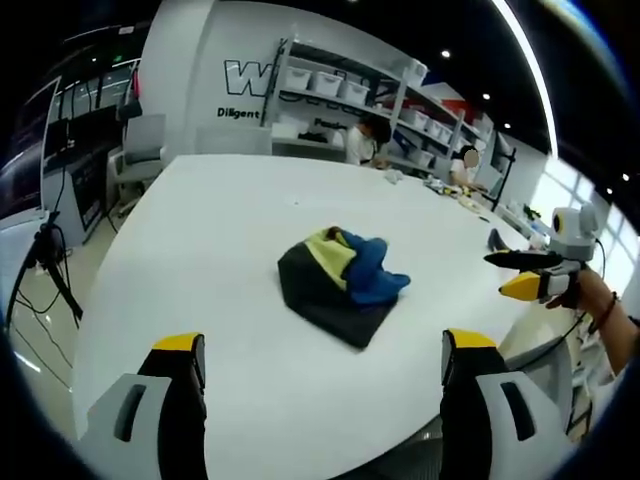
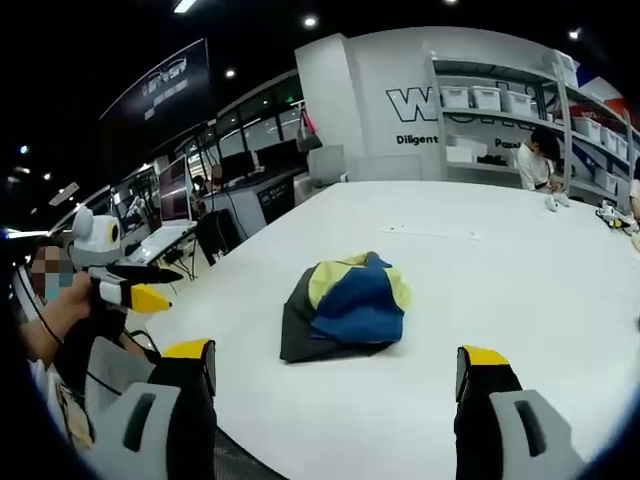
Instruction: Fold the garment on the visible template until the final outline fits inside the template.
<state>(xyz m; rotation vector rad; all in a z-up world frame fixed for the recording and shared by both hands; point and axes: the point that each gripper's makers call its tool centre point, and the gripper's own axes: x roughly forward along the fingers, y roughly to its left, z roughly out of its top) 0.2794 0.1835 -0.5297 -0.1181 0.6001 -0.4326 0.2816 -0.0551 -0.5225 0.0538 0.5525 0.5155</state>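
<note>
Crumpled black, yellow and blue garment (image 1: 340, 285) sits mid-frame on the white desk (image 1: 200, 260), both tools, left tool (image 1: 320, 365) and right tool (image 2: 335, 370), spread wide, empty; folding seems unstarted, so next comes grasping an edge.

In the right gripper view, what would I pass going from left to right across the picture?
The other, left gripper held in a person's hand → the crumpled garment on the white table → a person by the shelves at the far right.
</note>
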